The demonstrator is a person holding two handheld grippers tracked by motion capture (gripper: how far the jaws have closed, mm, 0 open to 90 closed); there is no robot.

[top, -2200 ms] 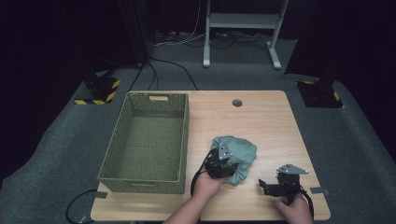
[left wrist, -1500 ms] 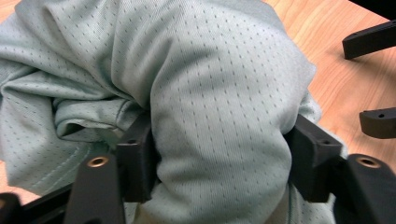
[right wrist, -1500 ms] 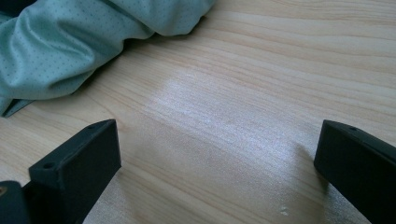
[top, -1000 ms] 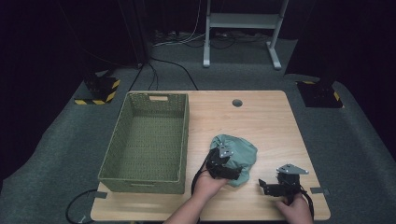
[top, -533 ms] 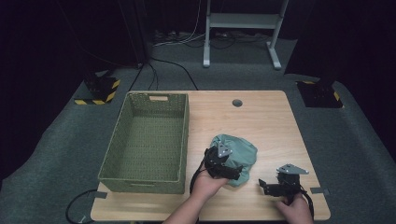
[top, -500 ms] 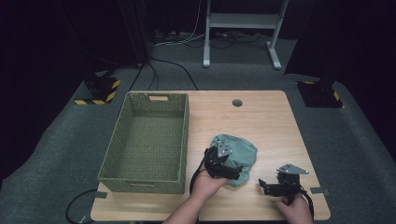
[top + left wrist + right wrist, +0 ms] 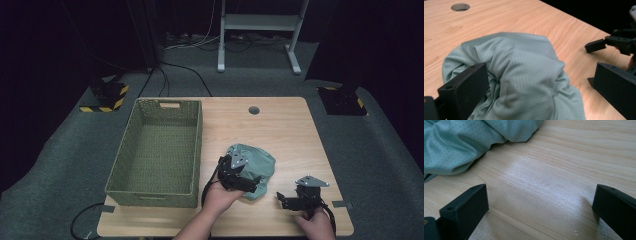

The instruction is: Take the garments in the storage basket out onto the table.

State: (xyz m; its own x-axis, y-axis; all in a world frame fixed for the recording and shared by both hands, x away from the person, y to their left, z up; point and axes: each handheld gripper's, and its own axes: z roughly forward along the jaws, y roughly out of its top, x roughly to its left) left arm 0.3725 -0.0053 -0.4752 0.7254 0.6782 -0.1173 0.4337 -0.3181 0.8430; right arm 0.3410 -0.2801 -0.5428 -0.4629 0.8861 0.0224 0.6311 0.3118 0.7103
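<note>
Left gripper view shows your left gripper spread wide astride the green cloth, nothing pinched, having edged onto it over the past two seconds; cloth lies bunched on the table beside the basket; your right gripper rests wide apart, empty.

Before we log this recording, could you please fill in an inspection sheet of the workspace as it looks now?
Surface: wooden table, round hole near far edge.
Job's things: crumpled green cloth; empty green basket beside it.
Clutter: nothing seen.
Grippers: left gripper open, fingers astride the cloth; right gripper open above bare wood.
Cables: black cable trails from left gripper; floor cables behind.
Surroundings: grey carpet, white stand legs, striped floor blocks.
</note>
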